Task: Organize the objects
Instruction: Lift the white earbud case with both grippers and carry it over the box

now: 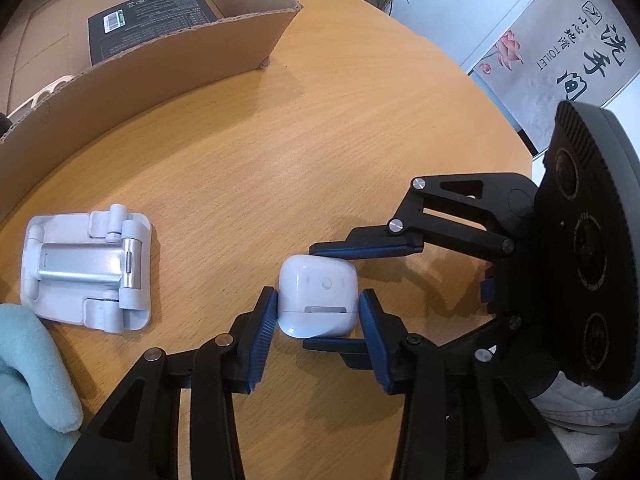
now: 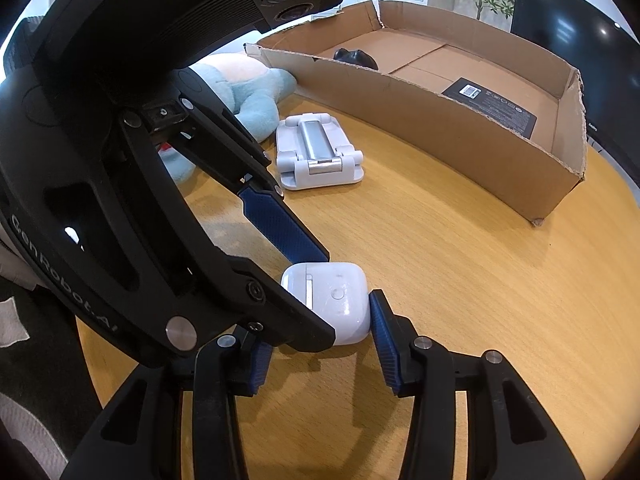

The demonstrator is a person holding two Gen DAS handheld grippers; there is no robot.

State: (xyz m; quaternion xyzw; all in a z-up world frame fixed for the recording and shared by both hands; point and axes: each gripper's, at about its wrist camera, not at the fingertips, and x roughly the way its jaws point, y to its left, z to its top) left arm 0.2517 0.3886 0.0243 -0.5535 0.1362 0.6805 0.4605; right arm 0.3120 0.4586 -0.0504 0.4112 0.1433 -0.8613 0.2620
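A white earbud case (image 1: pixel 318 300) (image 2: pixel 340 296) lies on the round wooden table (image 1: pixel 360 140). In the left wrist view my left gripper (image 1: pixel 318 294) comes in from below, its blue pads (image 1: pixel 266 336) pressing the case's left and right sides. My right gripper (image 1: pixel 310 296) enters from the right, one finger against the case's far edge and one against its near edge. In the right wrist view the right gripper (image 2: pixel 320 316) has its right pad (image 2: pixel 382 332) on the case. Its left pad is partly hidden behind the left gripper (image 2: pixel 328 298).
A folded white and silver phone stand (image 1: pixel 88 272) (image 2: pixel 318 152) lies to the left, beside a light blue plush toy (image 1: pixel 32 368) (image 2: pixel 240 92). Behind them a low cardboard box (image 1: pixel 160 68) (image 2: pixel 440 132) holds a flat black package (image 2: pixel 492 108) and a dark object (image 2: pixel 356 58).
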